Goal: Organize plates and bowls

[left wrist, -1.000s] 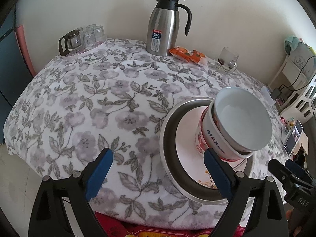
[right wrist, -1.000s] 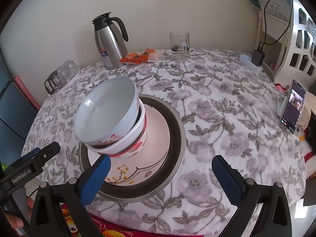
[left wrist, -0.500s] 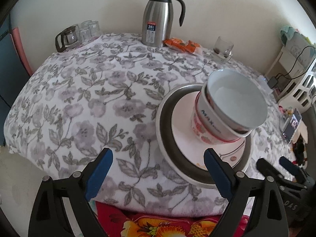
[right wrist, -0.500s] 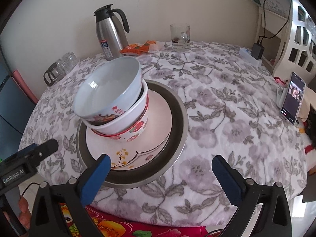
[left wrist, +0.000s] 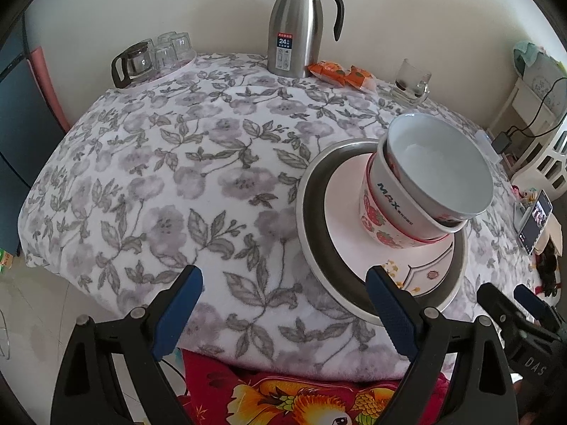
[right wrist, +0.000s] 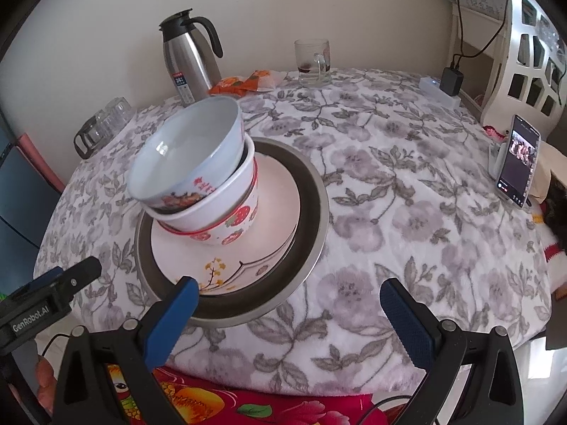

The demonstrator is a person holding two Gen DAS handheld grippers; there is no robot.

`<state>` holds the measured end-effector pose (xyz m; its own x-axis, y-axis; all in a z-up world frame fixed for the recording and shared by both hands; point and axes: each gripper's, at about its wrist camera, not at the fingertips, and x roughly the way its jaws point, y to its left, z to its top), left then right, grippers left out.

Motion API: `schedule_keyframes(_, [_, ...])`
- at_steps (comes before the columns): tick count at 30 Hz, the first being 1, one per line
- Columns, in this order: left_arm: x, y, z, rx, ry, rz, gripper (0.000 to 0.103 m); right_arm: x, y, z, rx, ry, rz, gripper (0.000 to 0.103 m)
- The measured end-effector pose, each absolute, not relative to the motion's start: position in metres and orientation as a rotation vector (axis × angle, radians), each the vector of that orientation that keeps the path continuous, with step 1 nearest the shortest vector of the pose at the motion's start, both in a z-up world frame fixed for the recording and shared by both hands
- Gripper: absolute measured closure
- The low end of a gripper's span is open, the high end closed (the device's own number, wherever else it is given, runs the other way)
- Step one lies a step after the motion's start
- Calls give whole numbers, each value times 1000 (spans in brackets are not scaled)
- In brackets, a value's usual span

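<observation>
Both grippers hang at the near edge of the table with their blue-padded fingers spread wide and nothing between them: the left gripper (left wrist: 283,304) over the flowered tablecloth (left wrist: 170,184), the right gripper (right wrist: 288,313) a little further right, its left finger (right wrist: 173,315) overlapping the near rim of the dish stack in its own view. That stack sits toward the near middle of the table. At the bottom is a round metal tray (right wrist: 312,191) with a dark inner band, and on it lies a white plate (right wrist: 276,205) painted with yellow blossoms near its front edge. On the plate stands a strawberry-patterned bowl (right wrist: 234,223), inside it a white bowl (right wrist: 212,205) with a thick rim, and on top a pale bowl (right wrist: 187,148) whose mouth tips toward the left side of the table, so the nest looks crooked rather than level. From the left gripper's camera the same stack lies to the right, the middle bowl showing the lettering MAX. Along the far edge by the wall stand a steel thermos jug (left wrist: 296,28) with a black handle, some orange snack packets (left wrist: 340,72) just beside it, and a glass mug (right wrist: 313,60) further right. At the far left a glass teapot (left wrist: 133,63) and upturned glasses (left wrist: 172,47) are grouped together. A phone (right wrist: 517,163) leans upright near the right edge, its screen lit. A red floral cloth (right wrist: 219,400) shows below the tablecloth's near hem.
</observation>
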<state>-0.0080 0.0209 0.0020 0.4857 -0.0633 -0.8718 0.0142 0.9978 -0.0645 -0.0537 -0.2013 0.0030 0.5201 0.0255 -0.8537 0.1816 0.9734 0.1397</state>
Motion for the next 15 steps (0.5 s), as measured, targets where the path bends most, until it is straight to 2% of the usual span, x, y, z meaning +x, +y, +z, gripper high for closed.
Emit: schedule_keyframes(15, [-10,17,0,-7,1080,-40,9,-58,-197,-3,244,1033,-102,0])
